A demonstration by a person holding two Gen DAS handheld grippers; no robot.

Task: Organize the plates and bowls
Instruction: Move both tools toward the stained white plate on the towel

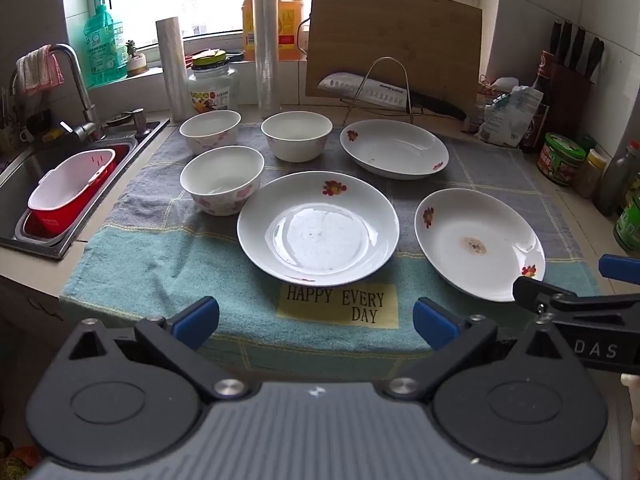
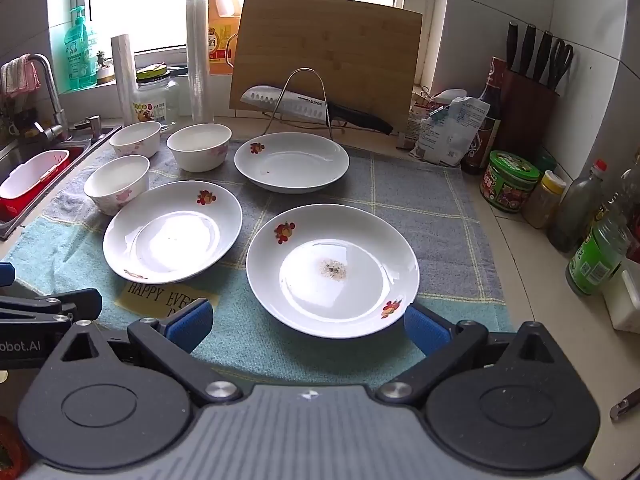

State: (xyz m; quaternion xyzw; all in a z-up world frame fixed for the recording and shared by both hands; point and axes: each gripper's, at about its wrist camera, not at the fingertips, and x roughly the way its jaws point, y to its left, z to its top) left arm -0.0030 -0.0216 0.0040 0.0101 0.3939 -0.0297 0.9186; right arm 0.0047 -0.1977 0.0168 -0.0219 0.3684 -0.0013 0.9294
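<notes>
- Right wrist view: three glossy white plates point(image 2: 332, 272) and three floral bowls point(image 2: 118, 184) sit apart on a checked cloth point(image 2: 420, 208).
- Right gripper point(image 2: 308, 322) gapes wide, empty, at the nearest plate's rim.
- Left gripper point(image 1: 316, 320) likewise wide, over bare cloth.

Both wrist views look steeply down and forward over a towel-covered counter point(image 1: 160, 264) toward the window at twelve o'clock, sharing its plates and bowls, the right view set nearer the stained plate point(image 2: 332, 272) at five o'clock
</notes>
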